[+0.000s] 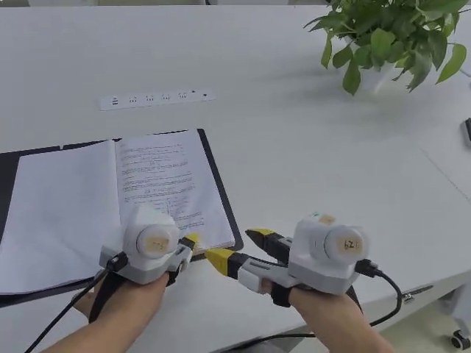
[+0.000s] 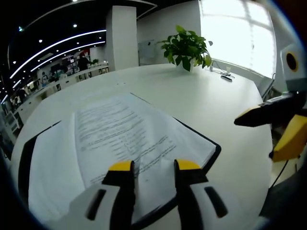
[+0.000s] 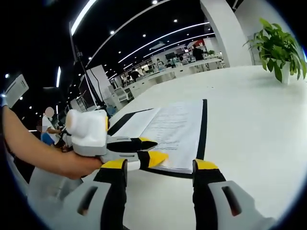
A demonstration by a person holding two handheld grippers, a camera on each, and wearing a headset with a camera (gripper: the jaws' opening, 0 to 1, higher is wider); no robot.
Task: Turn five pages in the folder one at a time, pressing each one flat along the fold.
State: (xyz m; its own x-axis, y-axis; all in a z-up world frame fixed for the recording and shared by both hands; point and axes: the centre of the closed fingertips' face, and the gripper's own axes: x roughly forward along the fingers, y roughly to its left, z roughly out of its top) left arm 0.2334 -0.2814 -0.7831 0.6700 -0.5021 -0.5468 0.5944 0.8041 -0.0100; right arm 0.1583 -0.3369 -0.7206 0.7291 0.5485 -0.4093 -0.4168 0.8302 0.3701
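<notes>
The folder [image 1: 10, 168] lies open on the near left part of the white worktop [image 1: 309, 162], with a printed right-hand page [image 1: 165, 184] and a blank left-hand page [image 1: 59, 213]. The left gripper [image 2: 154, 167] hangs over the near right corner of the printed page, its jaws narrowly parted with nothing between them; we cannot tell whether they touch the paper. The right gripper [image 3: 159, 164] sits just beside that corner over bare worktop, jaws wide apart and empty, pointing toward the left one. The main risk we see is at the corner, where the sheets are stacked tightly, so a pinch there could lift two pages at once or buckle and crease the top one. The worktop looks smooth, so a sideways pull with nothing holding the cover down could make the whole folder slide. The two grippers are close together, and we judge that the right jaws could knock into the left ones if both move in on the same corner. The cable [image 1: 70, 309] trailing from the left gripper runs by the folder's near edge and could snag it during a sweep across. A power strip [image 1: 157, 97] lies beyond the folder and a potted plant [image 1: 390, 37] stands far right, both well apart from the work and not in the way.
</notes>
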